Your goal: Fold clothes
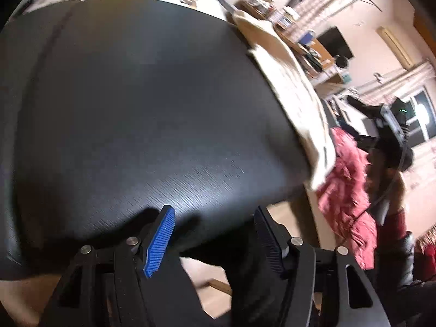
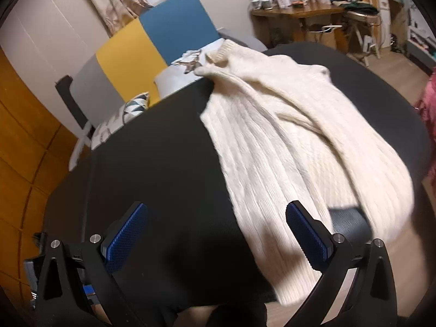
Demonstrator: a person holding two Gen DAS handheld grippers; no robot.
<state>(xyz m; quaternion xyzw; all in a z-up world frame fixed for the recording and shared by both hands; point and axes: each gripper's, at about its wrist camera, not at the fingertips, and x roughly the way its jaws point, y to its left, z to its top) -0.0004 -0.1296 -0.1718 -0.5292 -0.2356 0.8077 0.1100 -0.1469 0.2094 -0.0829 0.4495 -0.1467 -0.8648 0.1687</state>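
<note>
A cream ribbed knit sweater (image 2: 294, 141) lies on the black table (image 2: 152, 169), spread from the far edge to the near right, its lower part hanging over the near edge. My right gripper (image 2: 218, 234) is open and empty just above the near edge, its right finger over the sweater's hem. In the left wrist view the sweater (image 1: 294, 87) lies along the table's right edge. My left gripper (image 1: 215, 229) is open and empty at the near edge of the black table (image 1: 136, 109), well left of the sweater.
A person in a pink fuzzy top (image 1: 351, 199) with a headset stands right of the table. A bed with a yellow and blue headboard (image 2: 152, 41) is behind the table. A wooden desk (image 2: 297, 13) with clutter and chairs stands far right.
</note>
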